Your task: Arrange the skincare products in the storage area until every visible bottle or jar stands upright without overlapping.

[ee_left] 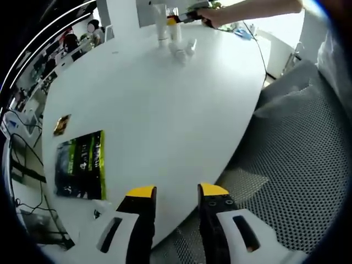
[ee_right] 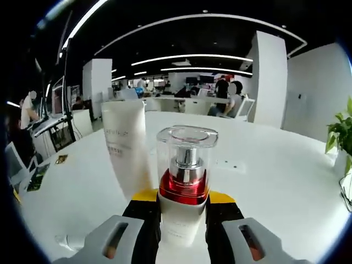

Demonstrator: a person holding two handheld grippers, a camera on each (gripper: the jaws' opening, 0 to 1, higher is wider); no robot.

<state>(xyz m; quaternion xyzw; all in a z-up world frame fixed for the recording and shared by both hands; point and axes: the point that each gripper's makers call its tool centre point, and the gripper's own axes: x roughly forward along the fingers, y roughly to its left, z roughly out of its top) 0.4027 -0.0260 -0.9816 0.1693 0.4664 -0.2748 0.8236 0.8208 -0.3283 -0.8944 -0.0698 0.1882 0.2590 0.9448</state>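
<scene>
A pump bottle (ee_right: 184, 181) with a clear cap and red collar stands upright between the yellow-tipped fingers (ee_right: 144, 196) of the right gripper (ee_right: 183, 198), which are closed against its white base. Just beyond the left finger and touching the bottle's side from this angle, a tall white tube (ee_right: 126, 146) stands upright on the white table (ee_right: 275, 176). Far past the fingertips, people sit at desks under ceiling light strips, and a green plant (ee_right: 341, 135) shows off to the right.

In the left gripper view, the left gripper (ee_left: 176, 193) hovers at the near table edge, its fingers (ee_left: 142, 192) parted a moderate gap with nothing between them. Well ahead of them, at the table's far end, several white bottles and tubes (ee_left: 173, 38) cluster together, some upright, one or two apparently lying down. A person's hand (ee_left: 217, 16) reaches in there with the other gripper. Left of the fingers lie a green packet (ee_left: 81, 164) and a small gold sachet (ee_left: 61, 125); to the right is a mesh chair (ee_left: 297, 154).
</scene>
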